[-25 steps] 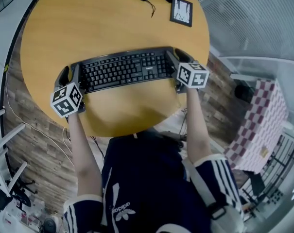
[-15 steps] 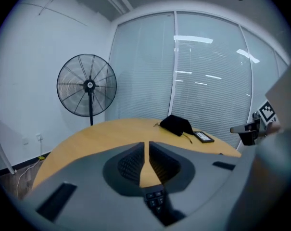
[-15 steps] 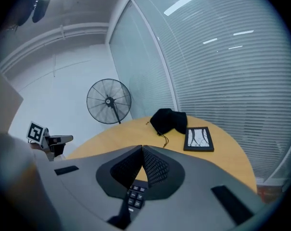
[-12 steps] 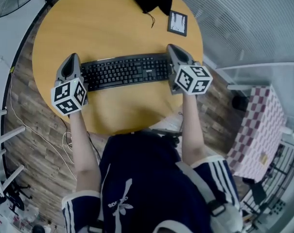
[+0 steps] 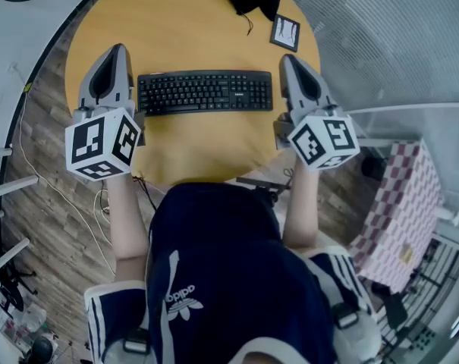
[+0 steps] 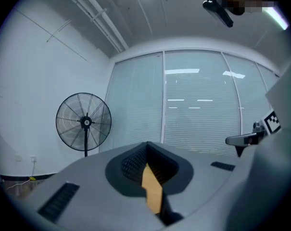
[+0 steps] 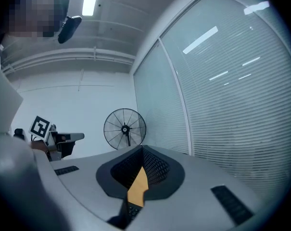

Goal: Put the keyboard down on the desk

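Keyboard (image 5: pixel 205 92) flat on desk (image 5: pixel 185 29), long axis running between my left gripper (image 5: pixel 119 50) and right gripper (image 5: pixel 288 59); both closed tight, empty, equally near.

Office: glass walls (image 6: pixel 203 105) w/ blinds, round desk (image 5: pixel 183 29), standing fan (image 6: pixel 83 121).

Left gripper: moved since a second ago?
Yes. The left gripper has come off the left end of the keyboard and risen above the desk, jaws just closed, empty.
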